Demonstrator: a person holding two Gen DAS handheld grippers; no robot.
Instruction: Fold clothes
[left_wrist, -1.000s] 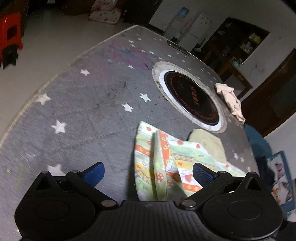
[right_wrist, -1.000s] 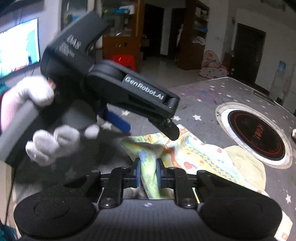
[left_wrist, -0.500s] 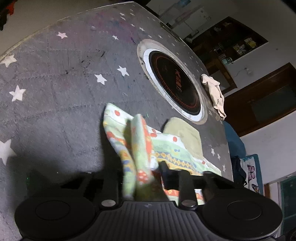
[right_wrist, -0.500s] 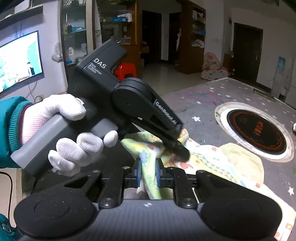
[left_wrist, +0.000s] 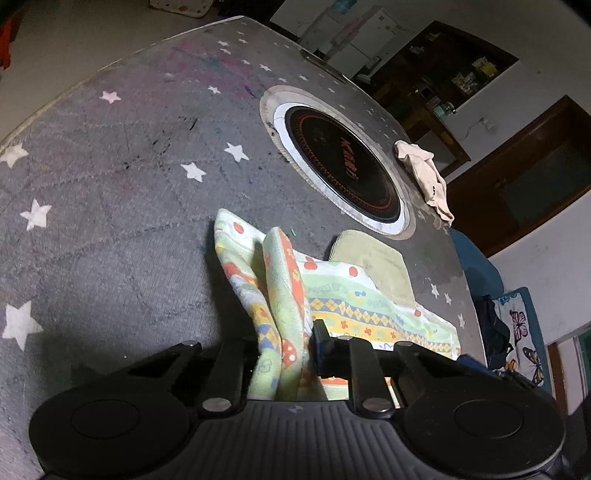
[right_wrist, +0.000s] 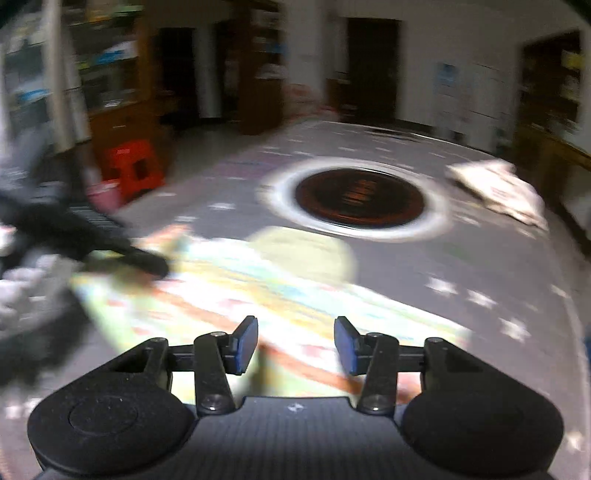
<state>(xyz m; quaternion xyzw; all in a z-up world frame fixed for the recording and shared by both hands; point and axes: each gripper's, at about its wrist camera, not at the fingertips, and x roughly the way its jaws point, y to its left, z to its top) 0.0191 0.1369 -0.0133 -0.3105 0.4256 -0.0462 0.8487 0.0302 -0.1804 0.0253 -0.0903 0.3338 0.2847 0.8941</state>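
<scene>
A small patterned garment (left_wrist: 354, 299) in green, yellow and orange lies on the grey star-print tabletop (left_wrist: 110, 206), with a plain olive part (left_wrist: 373, 258) toward the hob. My left gripper (left_wrist: 282, 350) is shut on a bunched fold of its near edge, which stands up between the fingers. In the blurred right wrist view the same garment (right_wrist: 258, 291) spreads flat below my right gripper (right_wrist: 295, 343), which is open with nothing between its blue pads (right_wrist: 245, 343). The left gripper's black body (right_wrist: 110, 247) and a white-gloved hand (right_wrist: 22, 295) show at the left there.
A round black induction hob (left_wrist: 343, 162) with a white ring is set into the table beyond the garment. A crumpled cream cloth (left_wrist: 424, 173) lies at the far right table edge. A red stool (right_wrist: 135, 170) stands on the floor to the left.
The right gripper has let go of the garment fold, opened and swung right. The left gripper shut on the fold half a second ago and still holds it.
</scene>
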